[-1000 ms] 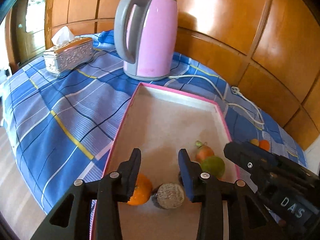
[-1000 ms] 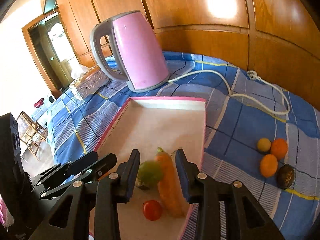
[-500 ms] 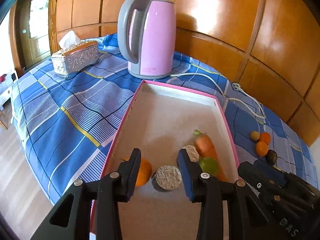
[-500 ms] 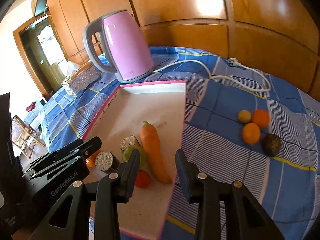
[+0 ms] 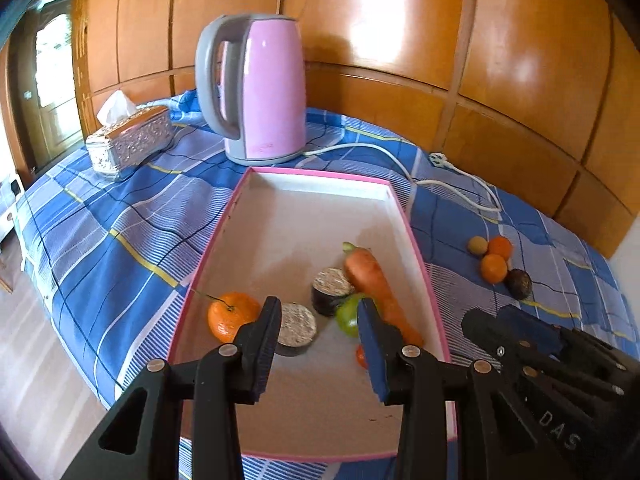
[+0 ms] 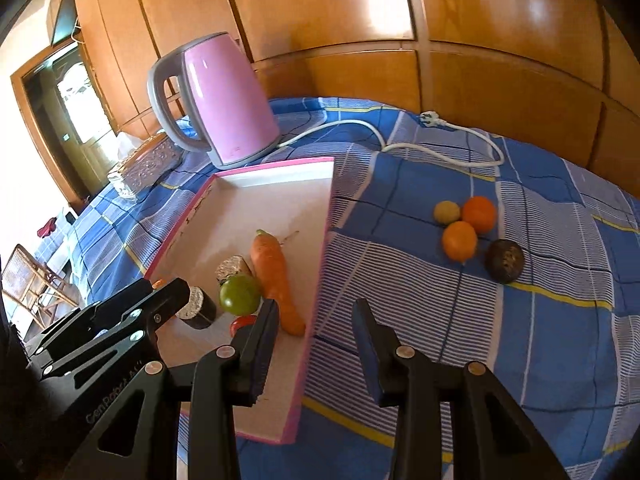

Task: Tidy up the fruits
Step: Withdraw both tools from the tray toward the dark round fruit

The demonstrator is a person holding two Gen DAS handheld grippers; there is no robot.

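A pink-rimmed white tray (image 5: 320, 174) holds a mandarin (image 5: 232, 314), two dark cut pieces with speckled faces (image 5: 332, 284), a green fruit (image 5: 347, 317), a carrot (image 5: 374, 280) and a partly hidden red tomato (image 5: 361, 356). My left gripper (image 5: 319, 306) hangs open above the tray's near half, nothing between its fingers. On the cloth right of the tray (image 6: 276, 168) lie a yellowish fruit (image 6: 447, 212), two oranges (image 6: 479, 214) and a dark round fruit (image 6: 505, 261). My right gripper (image 6: 317, 308) stands open over the tray's right rim, beside the carrot (image 6: 272, 272), holding nothing.
A pink kettle (image 5: 256, 88) stands behind the tray, its white cord (image 6: 440, 148) trailing across the blue checked cloth. A silver tissue box (image 5: 128, 144) sits at the back left. Wooden wall panels close the far side; the table edge drops off at the left.
Both grippers have drawn back from the tray's contents, so more of the table shows. The right gripper shifted right, from over the green fruit to the tray's right rim.
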